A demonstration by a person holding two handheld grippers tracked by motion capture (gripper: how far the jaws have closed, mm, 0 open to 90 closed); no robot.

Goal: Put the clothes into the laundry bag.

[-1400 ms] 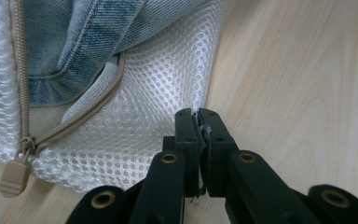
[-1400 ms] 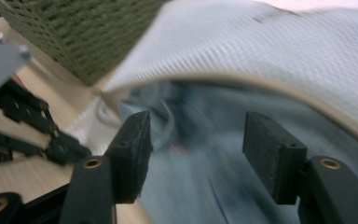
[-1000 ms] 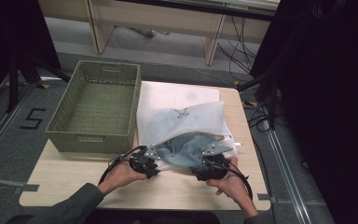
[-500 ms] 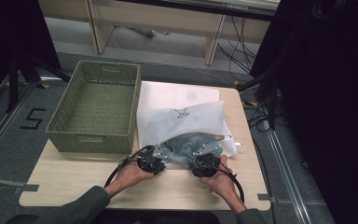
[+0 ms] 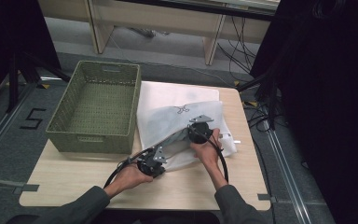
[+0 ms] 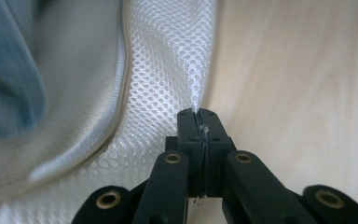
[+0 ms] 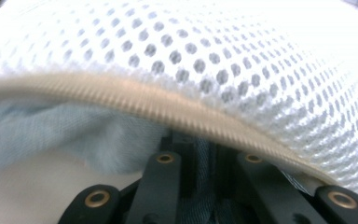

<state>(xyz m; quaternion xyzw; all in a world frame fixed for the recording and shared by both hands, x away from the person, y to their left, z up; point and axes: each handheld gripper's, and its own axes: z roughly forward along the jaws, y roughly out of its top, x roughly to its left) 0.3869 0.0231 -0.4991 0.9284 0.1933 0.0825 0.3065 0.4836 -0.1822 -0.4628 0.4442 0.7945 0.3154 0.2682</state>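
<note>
The white mesh laundry bag (image 5: 177, 119) lies on the worktop (image 5: 74, 177) just right of the green woven basket (image 5: 95, 109), its long axis running from the near edge toward the far edge, its zippered mouth (image 6: 116, 88) turned toward the person. A grey-blue garment (image 7: 60, 130) sits in that mouth, partly inside the bag. The left gripper (image 5: 154, 158) is at the bag's near corner, nearest the person, jaws closed on a pinch of the lower mesh edge, which rises from between them in the left gripper view. The right gripper (image 5: 198, 130) is farther in, right of the basket and under the bag's upper layer; its jaws look closed on the grey-blue cloth, with the zipper band arching just over them. So the garment lies ahead of the right gripper, deeper into the bag, while the left holds the mouth; my reading is that pushing inward falls to the right hand. The bag carries a small dark emblem (image 5: 182, 109), too small to read. A black "5" (image 5: 32, 119) is marked on the floor left of the basket.
</note>
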